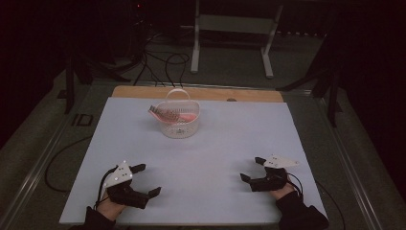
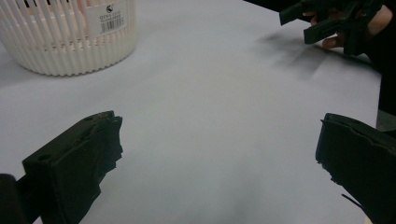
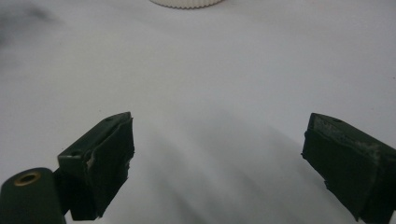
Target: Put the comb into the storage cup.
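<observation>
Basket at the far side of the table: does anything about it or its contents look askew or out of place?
The white basket stands upright with its handle up. A pink comb-like thing lies tilted across it, one end poking out over the left rim instead of sitting inside. Nothing looks spilled. Both grippers, left and right, are open, well short of it.

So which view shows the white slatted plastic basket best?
The high view: the white slatted plastic basket shows whole, handle up, pink contents inside. The left gripper view catches its slatted wall and label; the right gripper view just its bottom rim.
</observation>
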A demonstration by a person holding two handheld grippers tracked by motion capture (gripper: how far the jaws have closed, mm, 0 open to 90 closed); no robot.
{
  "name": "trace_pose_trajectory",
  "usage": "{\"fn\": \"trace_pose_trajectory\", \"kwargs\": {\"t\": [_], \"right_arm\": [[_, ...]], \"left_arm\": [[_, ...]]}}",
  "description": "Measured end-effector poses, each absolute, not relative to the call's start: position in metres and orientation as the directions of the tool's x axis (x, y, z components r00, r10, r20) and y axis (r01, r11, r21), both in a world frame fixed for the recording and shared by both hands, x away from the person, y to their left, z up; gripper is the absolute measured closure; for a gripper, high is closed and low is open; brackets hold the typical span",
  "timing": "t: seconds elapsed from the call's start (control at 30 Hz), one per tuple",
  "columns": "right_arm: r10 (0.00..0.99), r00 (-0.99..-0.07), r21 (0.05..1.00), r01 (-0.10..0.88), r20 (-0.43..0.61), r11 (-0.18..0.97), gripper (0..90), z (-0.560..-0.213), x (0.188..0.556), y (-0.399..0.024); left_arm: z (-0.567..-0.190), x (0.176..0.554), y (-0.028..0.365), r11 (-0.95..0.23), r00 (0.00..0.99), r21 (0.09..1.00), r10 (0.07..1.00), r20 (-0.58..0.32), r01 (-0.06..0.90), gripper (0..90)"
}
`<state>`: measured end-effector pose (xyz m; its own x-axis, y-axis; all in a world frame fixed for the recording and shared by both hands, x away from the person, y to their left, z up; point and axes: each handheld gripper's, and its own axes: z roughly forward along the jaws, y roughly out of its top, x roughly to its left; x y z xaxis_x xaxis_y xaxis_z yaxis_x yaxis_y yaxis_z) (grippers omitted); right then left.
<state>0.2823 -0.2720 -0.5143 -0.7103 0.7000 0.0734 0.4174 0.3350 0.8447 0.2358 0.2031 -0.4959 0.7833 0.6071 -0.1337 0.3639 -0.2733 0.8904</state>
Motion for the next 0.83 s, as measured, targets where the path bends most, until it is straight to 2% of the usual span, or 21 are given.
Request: {"fn": "trace_pose_trajectory", "kwargs": {"t": [0.83], "right_arm": [[0.687,-0.722,0.841,0.422,0.085,0.338,8.9,-0.5141,0.2816,-0.2699]], "left_arm": [[-0.4948,0.2345,0.2054,-0.266,0.784,0.895,0.606,-0.134,0.359,0.0]]}}
